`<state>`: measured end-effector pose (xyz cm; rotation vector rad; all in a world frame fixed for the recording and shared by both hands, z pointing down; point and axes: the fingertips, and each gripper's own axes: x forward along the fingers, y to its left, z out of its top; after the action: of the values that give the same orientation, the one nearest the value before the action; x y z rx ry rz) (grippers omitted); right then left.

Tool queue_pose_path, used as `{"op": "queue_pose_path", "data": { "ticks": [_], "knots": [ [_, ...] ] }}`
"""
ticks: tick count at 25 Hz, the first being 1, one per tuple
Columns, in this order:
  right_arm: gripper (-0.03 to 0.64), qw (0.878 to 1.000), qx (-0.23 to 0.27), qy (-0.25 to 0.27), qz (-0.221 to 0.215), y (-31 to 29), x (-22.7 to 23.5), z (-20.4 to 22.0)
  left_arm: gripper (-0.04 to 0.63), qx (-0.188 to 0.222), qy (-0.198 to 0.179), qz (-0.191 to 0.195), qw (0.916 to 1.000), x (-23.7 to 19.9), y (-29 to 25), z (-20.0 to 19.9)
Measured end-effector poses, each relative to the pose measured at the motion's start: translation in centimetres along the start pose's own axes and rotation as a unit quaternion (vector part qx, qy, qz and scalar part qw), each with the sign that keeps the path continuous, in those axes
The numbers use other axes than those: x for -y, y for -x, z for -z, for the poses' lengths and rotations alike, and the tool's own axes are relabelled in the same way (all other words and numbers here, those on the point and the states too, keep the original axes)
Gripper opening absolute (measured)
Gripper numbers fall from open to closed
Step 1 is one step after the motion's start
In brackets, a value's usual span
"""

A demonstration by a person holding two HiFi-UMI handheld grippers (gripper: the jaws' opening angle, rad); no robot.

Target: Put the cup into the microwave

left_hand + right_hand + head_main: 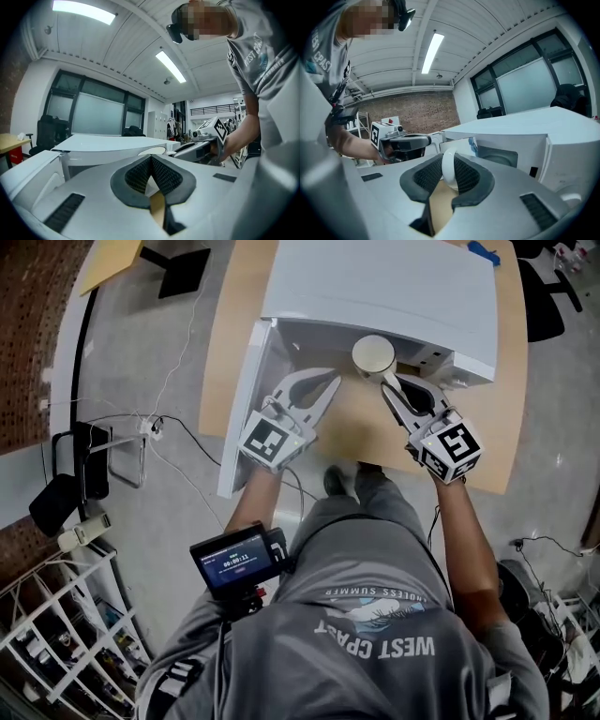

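The cup (373,354) is pinched by its handle in the right gripper (387,383), shown only in that gripper's view. The left gripper (328,383) is closed on nothing.

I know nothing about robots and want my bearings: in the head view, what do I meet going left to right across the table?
open microwave door → left gripper → white cup → right gripper

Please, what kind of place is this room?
Probably an office or lab workroom: a microwave stands on a wooden table, an office chair sits before large glass panes, and there is a brick wall.
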<state>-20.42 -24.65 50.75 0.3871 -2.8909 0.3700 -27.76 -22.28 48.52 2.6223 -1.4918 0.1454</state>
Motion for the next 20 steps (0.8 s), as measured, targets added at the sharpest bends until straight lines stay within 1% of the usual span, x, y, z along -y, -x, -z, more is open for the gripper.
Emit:
{"op": "queue_pose_path", "data": {
  "ticks": [2,4,8,12,20],
  "knots": [
    [0.075,1.0,-0.004,-0.003,-0.003,-0.8,1.5,1.0,0.021,-0.008,0.004,-0.003,1.0,-0.5,-1.3,1.2],
    [0.075,1.0,-0.008,-0.003,-0.007,-1.6,2.5,2.0,0.021,-0.005,0.009,0.003,0.9999,-0.7,-2.3,2.4],
    [0.075,1.0,-0.012,-0.005,-0.011,-3.1,3.4,3.5,0.021,-0.021,0.015,-0.004,0.9997,-1.6,-3.3,3.8],
    [0.075,1.0,-0.011,-0.006,-0.011,-4.2,4.9,4.5,0.021,-0.025,0.024,-0.004,0.9994,-2.1,-4.0,5.3],
    [0.075,1.0,-0.004,-0.016,0.008,-6.8,7.5,6.7,0.021,-0.032,0.036,-0.007,0.9988,-3.6,-5.2,8.2]
  ]
}}
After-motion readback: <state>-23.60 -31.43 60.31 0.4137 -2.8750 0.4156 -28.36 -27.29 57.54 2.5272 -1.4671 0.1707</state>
